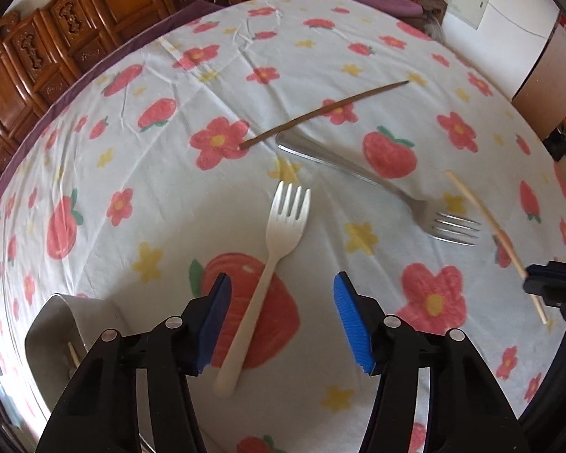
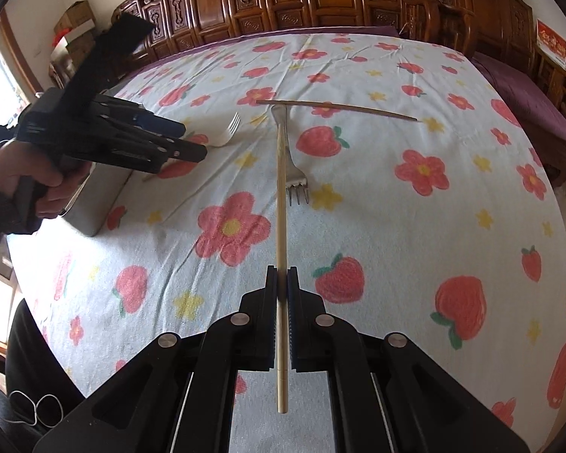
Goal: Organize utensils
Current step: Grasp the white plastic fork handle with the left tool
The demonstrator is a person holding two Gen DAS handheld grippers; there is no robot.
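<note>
The white plastic fork (image 1: 271,275) lies flat on the flowered tablecloth (image 1: 162,173), its tines pointing away from the grey utensil box (image 1: 53,324), which sits just beside its handle end. The left gripper (image 1: 281,317) hangs over that handle with its blue pads (image 1: 349,313) apart, one on each side of the shaft and neither touching it. The fork looks light and slightly springy, smooth enough to skate across the cloth, so a hold on the middle of the handle seems best, where the shaft is straight and narrow (the tines would likely flex under a pinch). Beyond the white fork's tines lies the metal fork (image 1: 377,185), which should be stiff, heavier and slick; its flat handle sits low on the cloth, so a grip at the neck looks easier. The dark brown chopstick (image 1: 324,111) lies just past the metal fork's handle end, thin, rigid and apt to roll. The right gripper (image 2: 282,283) is clamped on a pale bamboo chopstick (image 2: 281,188) near its thicker end, held clear of the cloth.
</note>
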